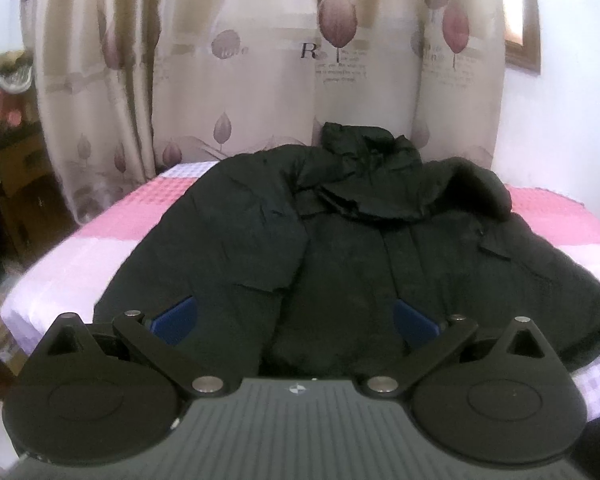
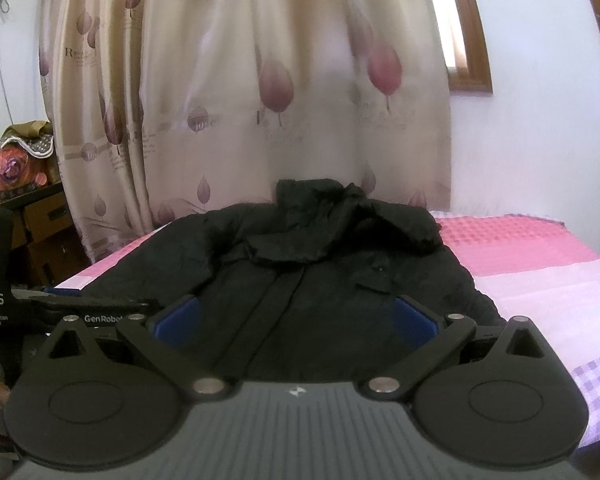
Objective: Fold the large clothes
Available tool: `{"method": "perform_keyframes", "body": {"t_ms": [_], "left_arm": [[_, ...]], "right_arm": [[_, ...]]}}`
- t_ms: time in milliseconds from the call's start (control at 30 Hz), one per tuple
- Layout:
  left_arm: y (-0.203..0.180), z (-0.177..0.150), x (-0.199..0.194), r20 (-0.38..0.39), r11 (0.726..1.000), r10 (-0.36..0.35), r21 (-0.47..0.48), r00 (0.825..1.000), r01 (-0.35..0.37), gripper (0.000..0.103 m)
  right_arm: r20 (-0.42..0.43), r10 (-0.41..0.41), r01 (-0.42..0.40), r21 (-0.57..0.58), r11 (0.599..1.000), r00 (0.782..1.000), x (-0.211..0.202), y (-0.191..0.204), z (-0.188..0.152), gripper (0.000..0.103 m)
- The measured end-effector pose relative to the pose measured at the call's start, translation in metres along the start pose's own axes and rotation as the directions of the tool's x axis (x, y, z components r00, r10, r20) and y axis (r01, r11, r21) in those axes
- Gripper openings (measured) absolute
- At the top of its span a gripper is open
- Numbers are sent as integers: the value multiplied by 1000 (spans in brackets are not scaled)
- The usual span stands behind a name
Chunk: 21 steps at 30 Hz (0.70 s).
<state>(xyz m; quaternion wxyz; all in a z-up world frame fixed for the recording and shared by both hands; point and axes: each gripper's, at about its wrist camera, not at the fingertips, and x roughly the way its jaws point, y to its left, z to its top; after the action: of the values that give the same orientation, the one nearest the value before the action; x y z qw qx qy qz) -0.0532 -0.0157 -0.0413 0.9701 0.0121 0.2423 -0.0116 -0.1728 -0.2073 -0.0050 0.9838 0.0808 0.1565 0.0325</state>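
A large black padded jacket point(image 1: 340, 248) lies spread front-up on the bed, collar and hood bunched at the far end; it also shows in the right wrist view point(image 2: 300, 288). My left gripper point(image 1: 296, 322) is open and empty, its blue pads point(image 1: 178, 320) wide apart above the jacket's near hem. My right gripper point(image 2: 296, 320) is open and empty too, with blue pads point(image 2: 414, 322) wide apart, held above the near hem. The left gripper's body point(image 2: 80, 312) shows at the left of the right wrist view.
The bed has a pink and lilac checked cover point(image 1: 100, 240) point(image 2: 540, 280). A beige curtain with leaf prints point(image 1: 260, 60) hangs behind the bed. Boxes and bags point(image 2: 24, 200) stand at the far left. A wooden window frame point(image 2: 468, 40) is at the right.
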Motion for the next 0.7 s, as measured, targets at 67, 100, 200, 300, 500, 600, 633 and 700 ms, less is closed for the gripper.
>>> {"method": "perform_keyframes", "body": {"t_ms": [67,100,200,300,500,600,633,700], "left_arm": [[7,-6,-2,1,996,-63,-61,998,63,103],[12,-10,-2,-3,990,-102,-95,995,102,102],[35,-27,-9,16,964,-161,-213,987,161,99],[65,-39,-19,33,932,-156,-327,987,159,98],[130,-50,-36,-7,899,-68,-433,998,59,100],[155,-53,-26,-59,891,-40,-454,997,9,101],[163,-55,-20,-80,883,-43,-469,996,1,101],[175,-59,-6,-115,869,-57,-494,992,-7,101]], "right_arm": [[-2,-1,1,0,1000,1000,0,0,-1,103],[-3,-2,2,0,1000,1000,0,0,0,103],[0,-7,7,4,1000,1000,0,-1,-1,103],[1,-10,10,7,1000,1000,-1,-1,-1,103],[-1,-7,7,25,1000,1000,0,-4,-4,103],[-16,1,-1,38,999,1000,2,-4,-3,103],[-20,6,-5,39,999,1000,3,-4,-3,103],[-22,12,-11,33,999,1000,3,-3,-2,103]]}}
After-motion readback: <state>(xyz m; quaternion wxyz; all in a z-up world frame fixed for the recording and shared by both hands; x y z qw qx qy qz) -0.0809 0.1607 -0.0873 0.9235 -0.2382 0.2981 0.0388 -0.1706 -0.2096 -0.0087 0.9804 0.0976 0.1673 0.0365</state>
